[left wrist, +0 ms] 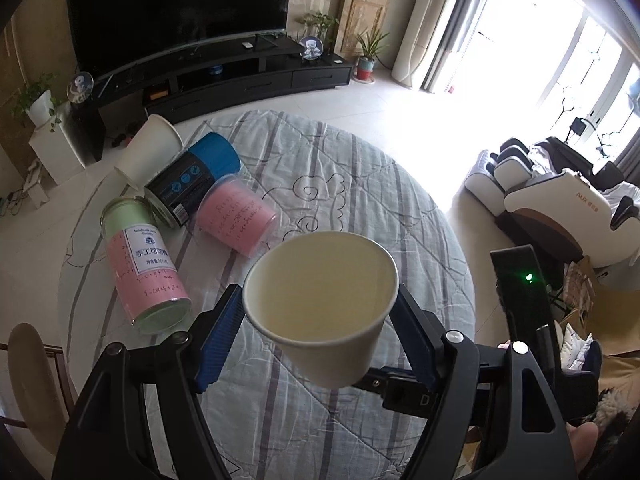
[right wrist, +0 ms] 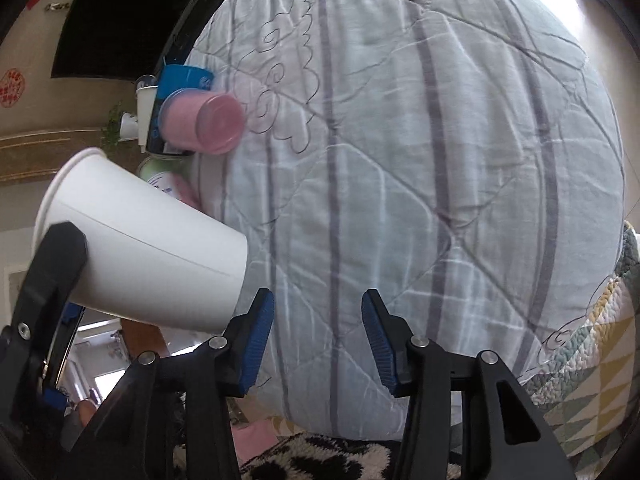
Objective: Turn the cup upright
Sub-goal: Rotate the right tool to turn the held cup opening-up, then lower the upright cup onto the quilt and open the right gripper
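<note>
Fingers (left wrist: 224,328) of left gripper (left wrist: 320,320) are clamping the white paper cup (left wrist: 320,304) by its sides, holding it above the quilted tabletop (left wrist: 340,184), mouth tilted toward camera. Right gripper (right wrist: 318,340) fingers are sitting apart, gripping nothing, just beside the cup.

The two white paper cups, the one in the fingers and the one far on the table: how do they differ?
The held paper cup is lifted off the quilt, clamped by the left gripper, with its mouth facing the camera. The far paper cup lies on its side beside the blue-lidded can, ungripped. Both are plain white and tapered.
</note>
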`<state>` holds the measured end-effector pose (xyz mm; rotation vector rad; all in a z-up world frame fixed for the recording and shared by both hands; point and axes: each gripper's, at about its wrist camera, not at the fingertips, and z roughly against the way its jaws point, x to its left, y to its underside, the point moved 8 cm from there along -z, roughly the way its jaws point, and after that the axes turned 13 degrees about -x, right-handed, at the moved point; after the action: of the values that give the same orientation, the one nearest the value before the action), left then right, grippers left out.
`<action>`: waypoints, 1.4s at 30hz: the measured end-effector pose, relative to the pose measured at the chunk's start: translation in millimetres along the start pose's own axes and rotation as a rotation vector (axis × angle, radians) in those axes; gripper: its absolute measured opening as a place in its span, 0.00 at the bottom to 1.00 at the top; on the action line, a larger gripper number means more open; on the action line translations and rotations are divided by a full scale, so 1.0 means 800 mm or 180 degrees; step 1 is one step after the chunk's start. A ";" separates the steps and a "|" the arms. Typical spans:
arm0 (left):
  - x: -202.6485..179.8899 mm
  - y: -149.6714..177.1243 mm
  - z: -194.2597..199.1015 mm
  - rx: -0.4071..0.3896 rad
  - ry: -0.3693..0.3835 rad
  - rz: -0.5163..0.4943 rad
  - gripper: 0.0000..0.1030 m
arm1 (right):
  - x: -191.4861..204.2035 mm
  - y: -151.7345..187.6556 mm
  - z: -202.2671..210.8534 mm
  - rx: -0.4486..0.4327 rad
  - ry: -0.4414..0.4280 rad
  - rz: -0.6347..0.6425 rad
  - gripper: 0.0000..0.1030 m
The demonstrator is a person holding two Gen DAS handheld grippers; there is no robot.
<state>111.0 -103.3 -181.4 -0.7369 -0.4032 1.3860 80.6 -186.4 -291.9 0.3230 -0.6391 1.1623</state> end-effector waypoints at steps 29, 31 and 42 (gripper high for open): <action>-0.006 0.060 -0.031 0.0407 -0.0017 -0.0106 0.82 | -0.050 -0.025 0.074 -0.0542 0.0958 0.0630 0.47; -0.008 0.058 -0.028 0.0395 0.0007 -0.0107 0.85 | -0.047 -0.029 0.077 -0.0584 0.1004 0.0674 0.47; -0.013 0.044 -0.007 0.0263 -0.0041 -0.0105 0.95 | -0.040 -0.026 0.082 -0.0581 0.1021 0.0773 0.54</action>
<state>86.7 -114.2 -207.5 -0.6512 -0.3644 1.3690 72.2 -254.1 -259.1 -0.0996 -0.5048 1.3416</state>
